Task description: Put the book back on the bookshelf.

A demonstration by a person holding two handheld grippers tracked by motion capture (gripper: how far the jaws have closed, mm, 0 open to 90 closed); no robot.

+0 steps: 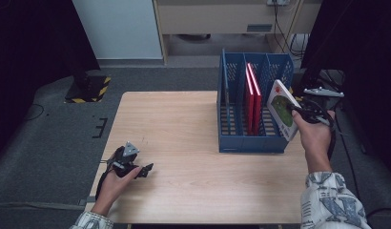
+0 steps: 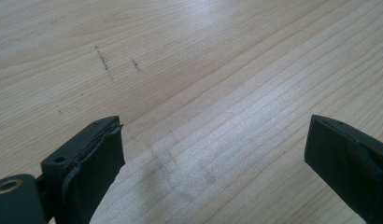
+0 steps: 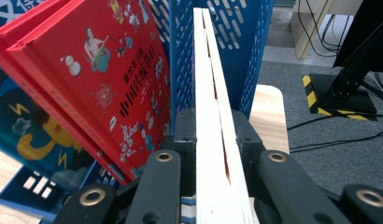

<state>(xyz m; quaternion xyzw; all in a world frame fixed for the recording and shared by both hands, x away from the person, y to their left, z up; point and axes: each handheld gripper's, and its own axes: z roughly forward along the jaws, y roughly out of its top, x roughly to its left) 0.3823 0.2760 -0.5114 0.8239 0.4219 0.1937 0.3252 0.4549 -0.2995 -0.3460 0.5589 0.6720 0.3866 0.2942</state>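
Nearest me, my left hand (image 1: 118, 183) lies low at the table's (image 1: 184, 143) front left corner, forearm coming in from the bottom edge, with the left gripper (image 1: 145, 171) pointing right across the wood. In the left gripper view its jaws stand spread wide with only bare tabletop between them. Farther off, my right hand (image 1: 313, 136) is raised at the right end of the blue file rack (image 1: 231, 109), wrist upright. The right gripper (image 3: 213, 135) pinches a white book (image 3: 215, 154) by its edge, jaws tight on both covers. I see the book tilted just beside the rack's right wall, near two red books (image 1: 253, 95) standing in the rack.
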